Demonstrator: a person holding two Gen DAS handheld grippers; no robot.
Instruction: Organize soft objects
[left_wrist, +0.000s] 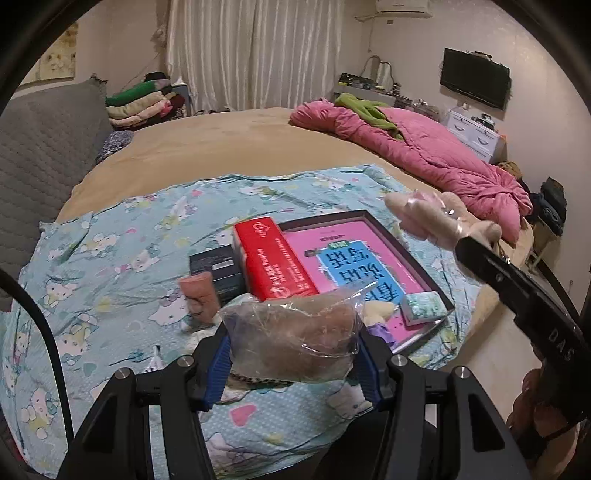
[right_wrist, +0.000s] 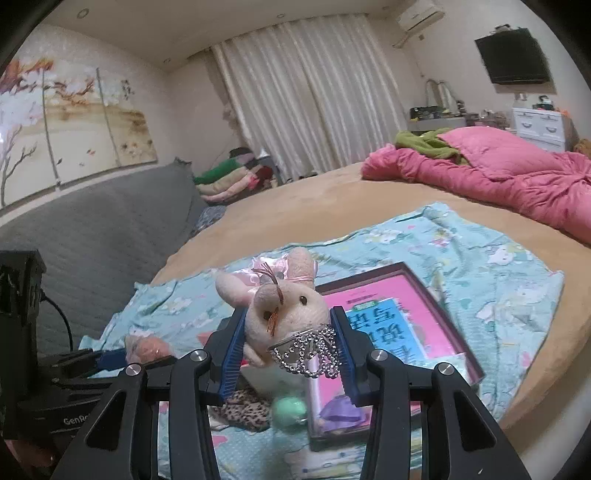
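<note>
Left tongs (left_wrist: 293, 347) gripped a bagged plush (left_wrist: 291, 336), right tongs (right_wrist: 288, 354) a pink bunny (right_wrist: 284, 310); both wanted firm holds, clearing the book tray (left_wrist: 424, 254) at centre frame.

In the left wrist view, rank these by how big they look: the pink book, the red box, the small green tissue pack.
1. pink book, largest by far.
2. red box, clearly smaller.
3. green tissue pack, smallest.
All three lie close together on the bed, so nearness barely skews the order.
</note>
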